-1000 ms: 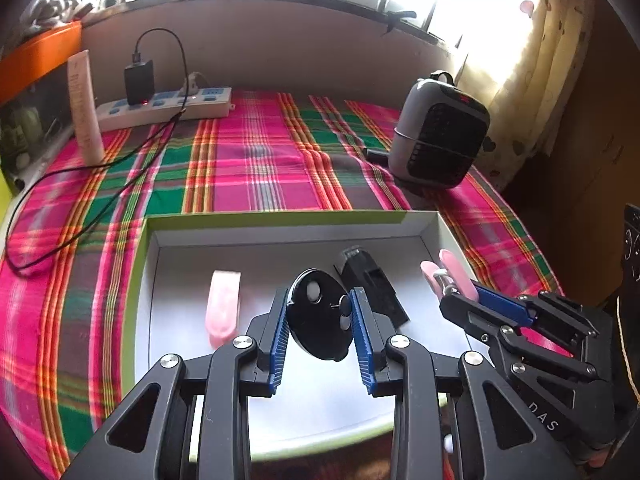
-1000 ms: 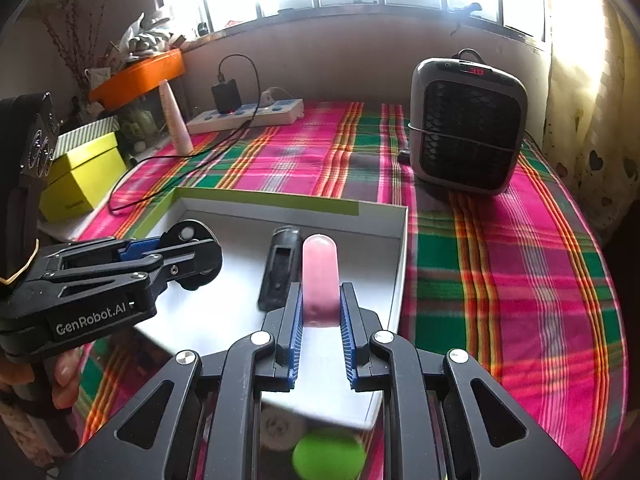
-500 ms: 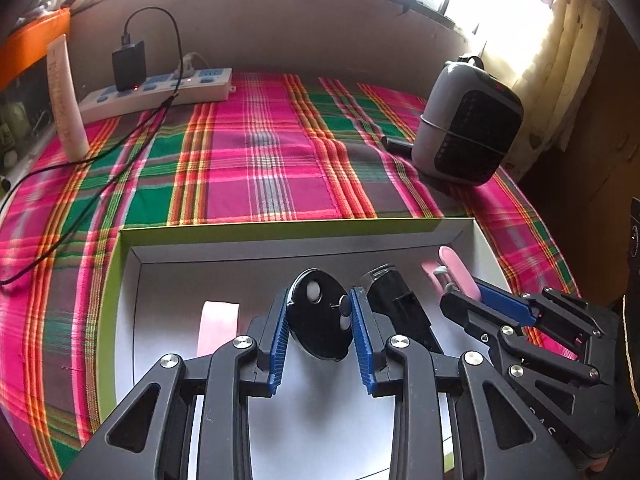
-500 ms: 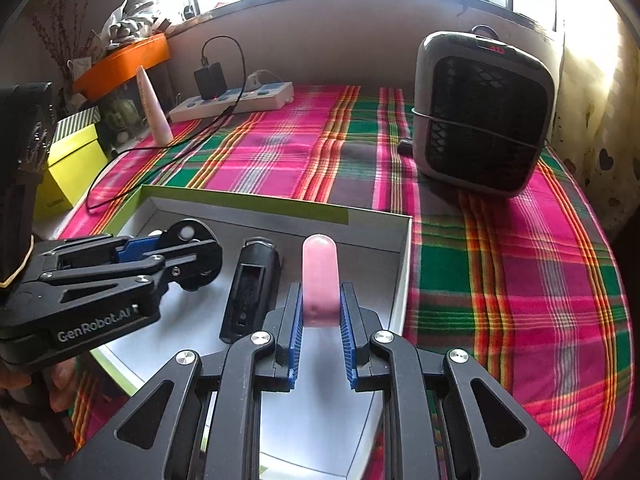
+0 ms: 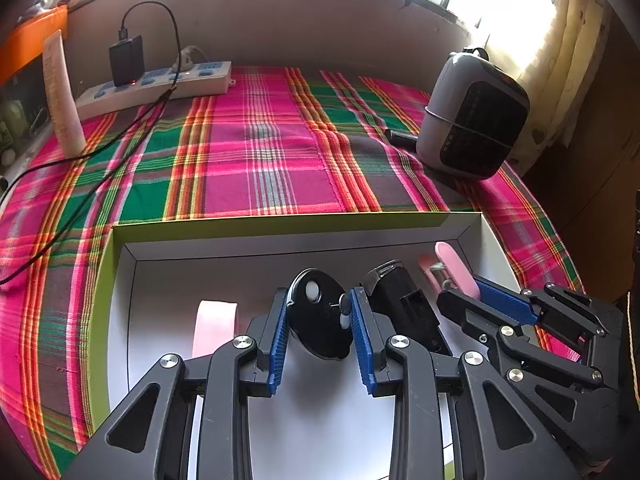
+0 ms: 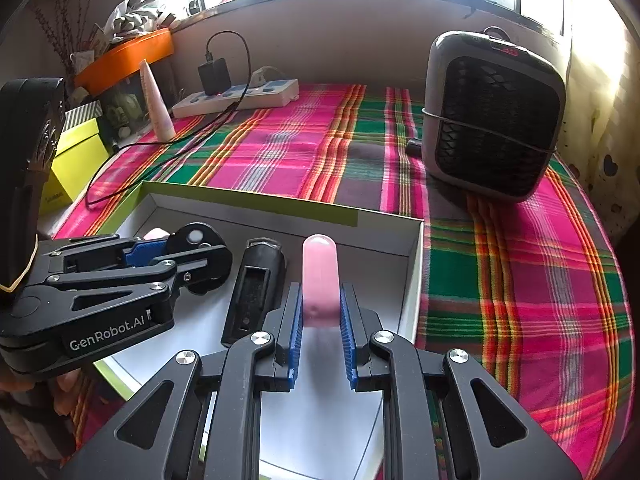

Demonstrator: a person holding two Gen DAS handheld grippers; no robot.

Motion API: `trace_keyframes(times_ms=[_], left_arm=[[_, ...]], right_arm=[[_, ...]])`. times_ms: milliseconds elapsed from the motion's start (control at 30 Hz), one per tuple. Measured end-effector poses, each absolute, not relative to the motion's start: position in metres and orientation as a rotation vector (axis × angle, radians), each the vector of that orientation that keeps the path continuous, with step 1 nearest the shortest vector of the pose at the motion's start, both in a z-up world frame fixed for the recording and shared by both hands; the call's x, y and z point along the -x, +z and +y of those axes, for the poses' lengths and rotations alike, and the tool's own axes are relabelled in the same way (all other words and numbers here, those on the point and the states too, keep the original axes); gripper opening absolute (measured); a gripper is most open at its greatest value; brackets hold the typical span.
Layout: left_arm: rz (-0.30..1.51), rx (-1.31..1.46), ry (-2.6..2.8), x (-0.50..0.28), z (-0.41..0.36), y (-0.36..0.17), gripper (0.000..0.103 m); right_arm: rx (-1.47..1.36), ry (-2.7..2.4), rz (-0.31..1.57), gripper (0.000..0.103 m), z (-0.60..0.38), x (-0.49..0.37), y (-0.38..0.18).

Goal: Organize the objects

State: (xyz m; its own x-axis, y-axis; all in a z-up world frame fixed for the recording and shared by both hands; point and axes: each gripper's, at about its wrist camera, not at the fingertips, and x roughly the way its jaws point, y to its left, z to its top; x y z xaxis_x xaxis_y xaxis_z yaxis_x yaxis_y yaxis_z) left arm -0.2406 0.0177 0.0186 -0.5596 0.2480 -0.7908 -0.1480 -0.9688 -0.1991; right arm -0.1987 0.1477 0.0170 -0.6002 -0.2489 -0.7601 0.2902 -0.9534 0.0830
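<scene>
With both grippers loaded and low over the tray, notes run from biggest item to smallest.

Table: plaid cloth [image 5: 280, 168] fills the middle of both views; nothing on it has shifted over the last second.

Change: against the earlier frames the tray's far wall sits lower in the left-wrist view and its floor fills more of the bottom, so both tools have come in closer over it. My reading: the task is at the set-down step, releases not yet made.

Heater: grey fan heater [image 6: 494, 116], upper right of the right-wrist view, outside the tray.

Tray: white tray with green rim [image 5: 280, 222], lower half of the left-wrist view. Inside, resting on the floor: a pale pink piece [image 5: 214, 326] at lower left and a black oblong case [image 6: 256, 286] at centre.

Left gripper [image 5: 320, 316]: jaws pinching the black disc [image 5: 316, 312], bottom centre of its view, carried over the tray floor between the pink piece and the case. Whether it touches the floor, I cannot tell.

Right gripper [image 6: 320, 316]: jaws pressed tight onto the pink capsule [image 6: 320, 276], bottom centre of its view, over the tray's right end just beside the case.

Power strip [image 5: 156, 88]: upper left, charger plugged in.

Tube: white tube [image 5: 60, 92] standing at far left.
</scene>
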Motion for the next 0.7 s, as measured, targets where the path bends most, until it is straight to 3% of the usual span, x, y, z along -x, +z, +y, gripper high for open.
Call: trace_keyframes(times_ms=[400, 533, 700], left_arm=[[-0.16, 1.343, 2.586, 0.2419, 0.0184, 0.018, 0.029], [-0.188, 1.34, 2.582, 0.2406, 0.0168, 0.0187, 0.038], [-0.173, 1.319, 2.606, 0.2353, 0.0169, 0.023, 0.039]], right_arm=[[-1.213, -2.573, 0.075, 0.018, 0.1455, 0.1986, 0.0166], [-1.215, -2.578, 0.081, 0.019, 0.146, 0.1977, 0.0165], [-1.212, -2.582, 0.065, 0.019, 0.1465, 0.1944, 0.0171]])
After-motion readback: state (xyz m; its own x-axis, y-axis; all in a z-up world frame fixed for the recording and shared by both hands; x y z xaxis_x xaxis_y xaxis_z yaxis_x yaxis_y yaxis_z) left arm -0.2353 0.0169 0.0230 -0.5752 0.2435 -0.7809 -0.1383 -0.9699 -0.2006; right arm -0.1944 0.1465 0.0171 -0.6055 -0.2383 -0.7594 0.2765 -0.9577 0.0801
